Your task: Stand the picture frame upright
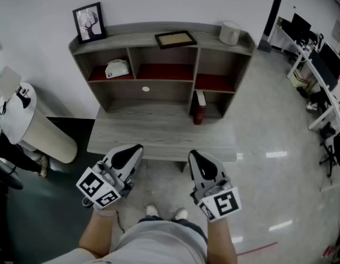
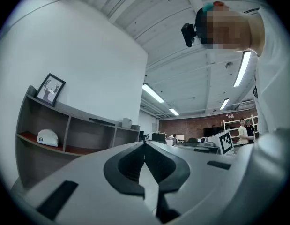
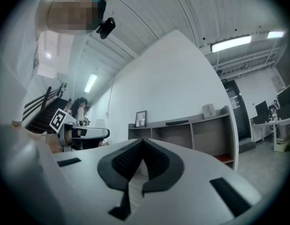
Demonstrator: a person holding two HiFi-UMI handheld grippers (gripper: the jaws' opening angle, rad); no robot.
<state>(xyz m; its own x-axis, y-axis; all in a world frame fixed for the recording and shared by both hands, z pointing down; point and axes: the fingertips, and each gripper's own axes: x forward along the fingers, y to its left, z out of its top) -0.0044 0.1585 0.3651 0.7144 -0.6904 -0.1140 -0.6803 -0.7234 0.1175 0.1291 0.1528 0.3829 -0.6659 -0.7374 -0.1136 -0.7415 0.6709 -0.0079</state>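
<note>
A dark-framed picture frame (image 1: 175, 39) lies flat on the top board of the grey shelf unit (image 1: 159, 76), near its middle; in the right gripper view the flat picture frame (image 3: 176, 122) shows as a thin dark bar. A second, black picture frame (image 1: 89, 22) with a deer print stands upright at the shelf's left end, leaning on the wall. Both grippers hover well short of the shelf, over the desk's near edge. My left gripper (image 1: 138, 149) is shut with nothing in it. My right gripper (image 1: 193, 155) is shut and empty too.
A white cylinder (image 1: 230, 33) stands at the shelf top's right end. A white device (image 1: 117, 68) sits in the left cubby and a red book (image 1: 199, 108) stands in the lower right one. A round white table (image 1: 18, 111) is at left, office desks (image 1: 323, 76) at right.
</note>
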